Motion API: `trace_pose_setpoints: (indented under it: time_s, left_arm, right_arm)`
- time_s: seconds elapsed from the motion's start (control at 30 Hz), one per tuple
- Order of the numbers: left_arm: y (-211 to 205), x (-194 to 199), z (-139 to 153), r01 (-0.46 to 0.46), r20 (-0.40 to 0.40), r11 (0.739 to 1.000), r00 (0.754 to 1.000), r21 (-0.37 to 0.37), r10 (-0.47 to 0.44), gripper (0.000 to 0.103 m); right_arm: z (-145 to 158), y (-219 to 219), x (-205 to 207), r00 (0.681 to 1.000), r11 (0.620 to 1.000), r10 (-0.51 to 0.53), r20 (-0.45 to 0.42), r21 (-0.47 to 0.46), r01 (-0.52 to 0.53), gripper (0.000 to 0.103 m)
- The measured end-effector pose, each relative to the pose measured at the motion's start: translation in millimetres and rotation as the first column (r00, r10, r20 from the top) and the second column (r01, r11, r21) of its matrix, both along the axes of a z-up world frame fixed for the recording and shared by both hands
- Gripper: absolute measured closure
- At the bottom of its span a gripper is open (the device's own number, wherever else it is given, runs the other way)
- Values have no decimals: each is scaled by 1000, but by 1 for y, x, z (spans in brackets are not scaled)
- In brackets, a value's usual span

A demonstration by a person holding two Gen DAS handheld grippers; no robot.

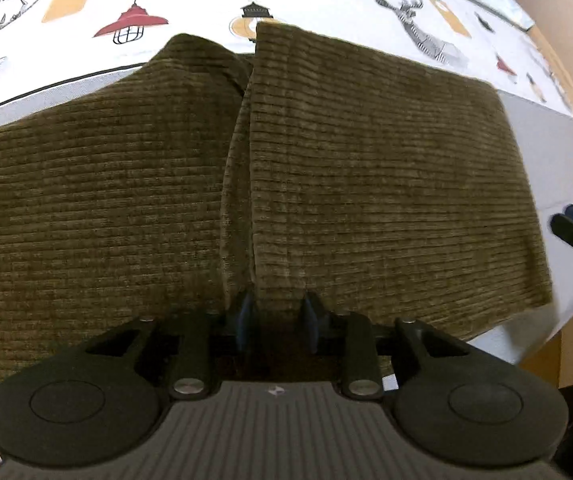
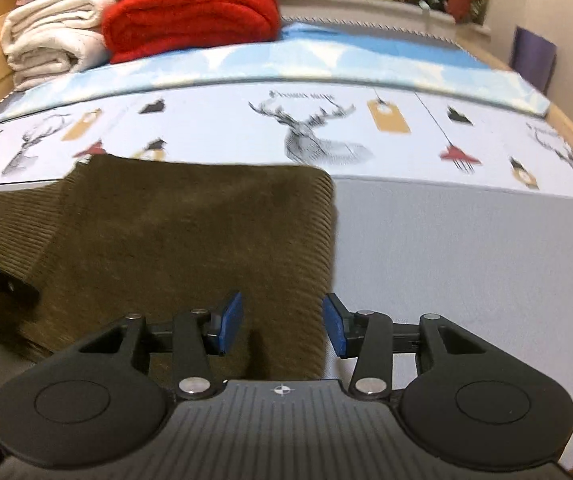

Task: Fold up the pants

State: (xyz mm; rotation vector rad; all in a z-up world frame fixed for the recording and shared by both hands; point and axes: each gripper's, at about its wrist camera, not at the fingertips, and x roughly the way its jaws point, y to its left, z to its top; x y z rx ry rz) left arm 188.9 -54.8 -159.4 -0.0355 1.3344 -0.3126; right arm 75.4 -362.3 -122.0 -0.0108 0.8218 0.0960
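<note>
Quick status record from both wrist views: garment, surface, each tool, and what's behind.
garment: olive-green corduroy pants, lying flat, two panels meeting along a middle ridge
surface: bed sheet printed with deer and lamps
left tool: fingers apart at the near edge of the pants, cloth between them
right tool: open, straddling the near right corner of the pants
background: folded red blanket beside folded white quilt

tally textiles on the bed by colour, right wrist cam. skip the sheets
Olive green: 1, corduroy pants
Red: 1, folded blanket
White: 1, folded quilt
Total: 3
</note>
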Motion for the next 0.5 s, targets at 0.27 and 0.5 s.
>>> trace_pose_setpoints:
  time_s: [0.27,0.5]
  left_arm:
    - [48,-10,27,-77,107,997,991,-20,79,62]
    - [112,-27,36,-160,122,986,979,-50,165,62]
  right_arm:
    - [4,84,12,976,976,217,33,-37,-215,56]
    - [-6,163,21,931,927,365,-19,-85,-365,56]
